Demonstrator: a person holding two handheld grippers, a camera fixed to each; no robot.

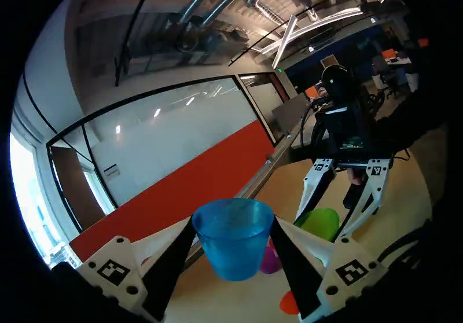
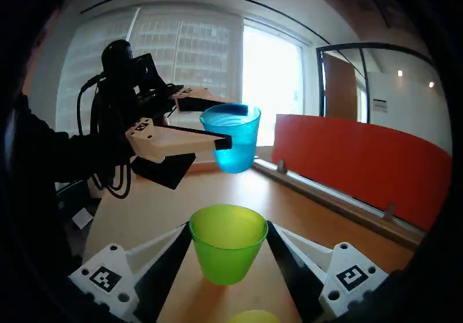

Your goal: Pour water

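My left gripper point(image 1: 232, 224) is shut on a translucent blue cup point(image 1: 233, 248), held upright above the wooden table point(image 1: 405, 198). In the right gripper view the same blue cup point(image 2: 230, 140) hangs in the air in the left gripper point(image 2: 232, 127), beyond and higher than my own cup. My right gripper point(image 2: 228, 230) is shut on a green cup point(image 2: 227, 250), upright and low over the table point(image 2: 144, 213). From the left gripper view, the right gripper point(image 1: 322, 223) stands ahead to the right with the green cup point(image 1: 321, 221). Whether either cup holds water is not visible.
A purple cup point(image 1: 269, 260) and an orange object point(image 1: 288, 303) lie on the table below the blue cup. A yellow-green cup rim point(image 2: 254, 317) shows under the green one. A red panel point(image 2: 364, 161) with a metal rail runs along the table's far edge. A dark sleeve point(image 2: 40, 149) holds the left gripper.
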